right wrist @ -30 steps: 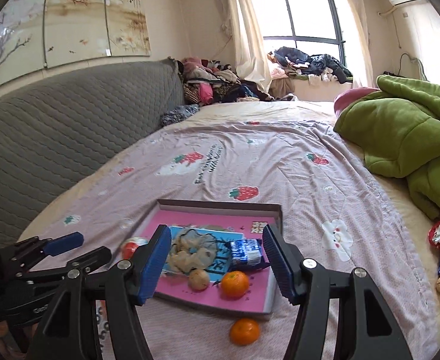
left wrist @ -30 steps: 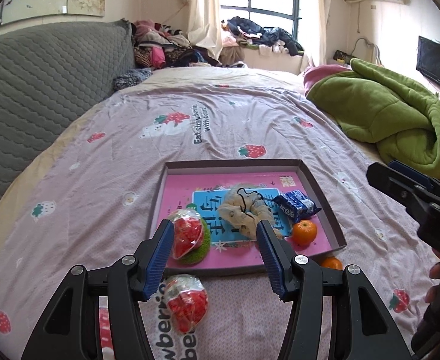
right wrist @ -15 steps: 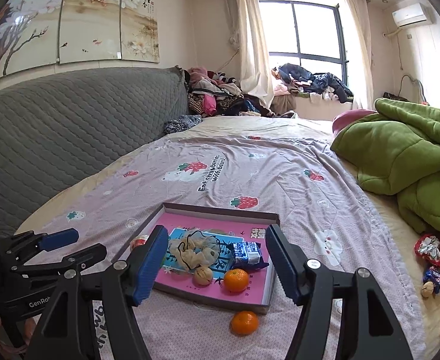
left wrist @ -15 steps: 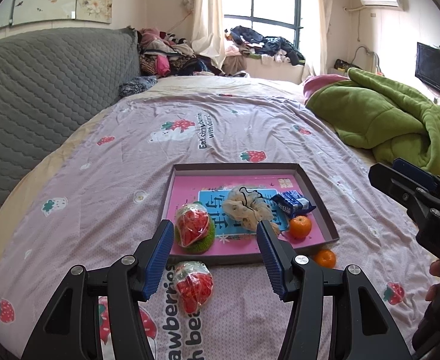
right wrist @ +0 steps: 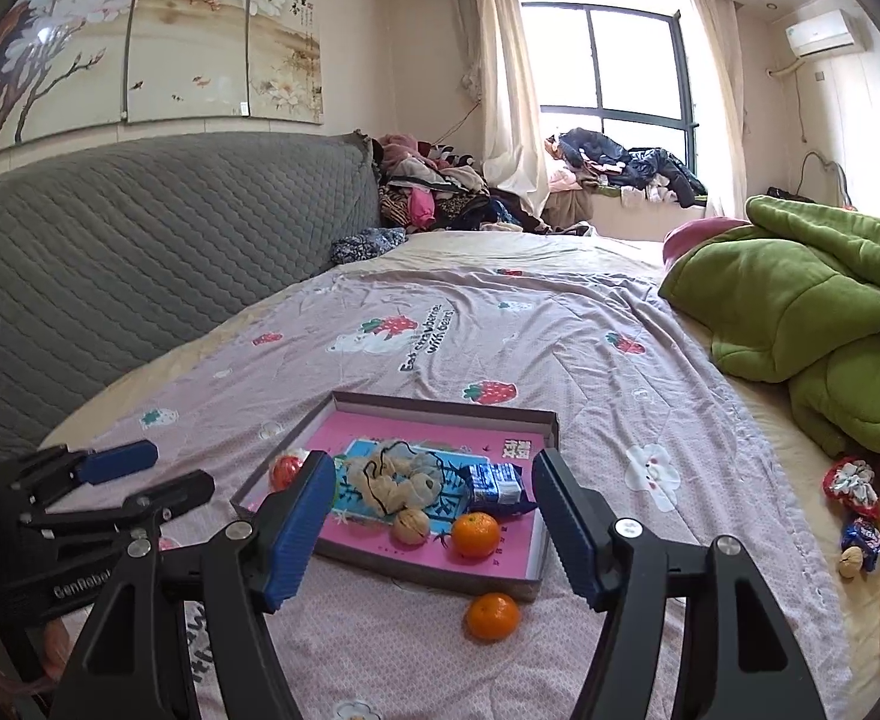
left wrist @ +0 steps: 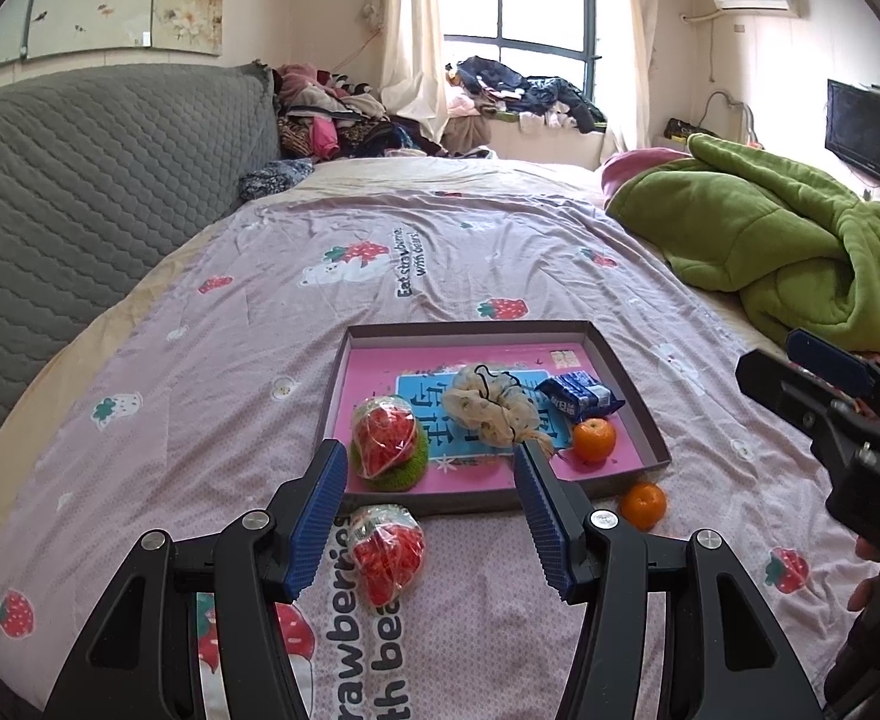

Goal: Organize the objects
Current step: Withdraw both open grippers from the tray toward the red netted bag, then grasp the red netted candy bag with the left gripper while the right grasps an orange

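Observation:
A shallow tray (left wrist: 469, 329) with a pink floor lies on the strawberry-print bedspread. In it are a bagged red strawberry toy on a green knit piece (left wrist: 383, 435), a beige scrunchie (left wrist: 487, 405), a blue packet (left wrist: 580, 396), an orange (left wrist: 594, 439) and a walnut (right wrist: 411, 527). A second orange (left wrist: 642, 504) and a second bagged strawberry toy (left wrist: 387, 552) lie on the sheet just in front of the tray. My left gripper (left wrist: 431, 462) hovers open over the near rim, holding nothing. My right gripper (right wrist: 432, 468) is open and holds nothing, back from the tray (right wrist: 445, 405).
A green blanket (left wrist: 769, 252) is heaped at the right. A grey quilted headboard (left wrist: 80, 180) runs along the left. Loose wrapped snacks (right wrist: 856, 516) lie at the bed's right edge. Clothes (right wrist: 428, 186) are piled at the far end under the window.
Both grippers have drawn back from the tray, so it looks smaller and farther. The right jaws stand a little wider than a second ago. The objects have not moved.

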Motion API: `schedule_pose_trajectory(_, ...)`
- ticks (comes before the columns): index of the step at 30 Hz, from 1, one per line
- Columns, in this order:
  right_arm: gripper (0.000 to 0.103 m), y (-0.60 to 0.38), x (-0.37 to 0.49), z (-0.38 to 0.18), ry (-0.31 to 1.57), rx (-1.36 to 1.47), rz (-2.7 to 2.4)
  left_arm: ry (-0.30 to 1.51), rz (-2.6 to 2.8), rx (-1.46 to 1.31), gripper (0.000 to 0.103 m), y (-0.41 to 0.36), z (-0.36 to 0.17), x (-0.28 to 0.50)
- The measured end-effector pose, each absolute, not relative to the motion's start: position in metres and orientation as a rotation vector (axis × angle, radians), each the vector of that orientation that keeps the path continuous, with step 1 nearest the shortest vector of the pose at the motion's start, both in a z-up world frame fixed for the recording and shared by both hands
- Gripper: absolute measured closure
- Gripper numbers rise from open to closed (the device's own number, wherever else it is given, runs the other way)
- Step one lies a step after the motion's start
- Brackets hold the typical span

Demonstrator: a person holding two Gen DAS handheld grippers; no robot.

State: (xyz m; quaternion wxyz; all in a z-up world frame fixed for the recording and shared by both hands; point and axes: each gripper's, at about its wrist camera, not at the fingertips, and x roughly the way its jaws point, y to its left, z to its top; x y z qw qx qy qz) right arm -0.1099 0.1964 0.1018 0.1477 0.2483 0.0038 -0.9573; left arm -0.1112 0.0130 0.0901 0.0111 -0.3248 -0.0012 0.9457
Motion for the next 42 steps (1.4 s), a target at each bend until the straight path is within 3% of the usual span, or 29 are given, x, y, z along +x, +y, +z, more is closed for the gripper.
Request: schedule_pose_trajectory(42,0.035,0.196,-0.105,0.020,0.012,1.027,-2.690,0.030,2.876,-1.243,0.043,-0.004,0.000,-0.108)
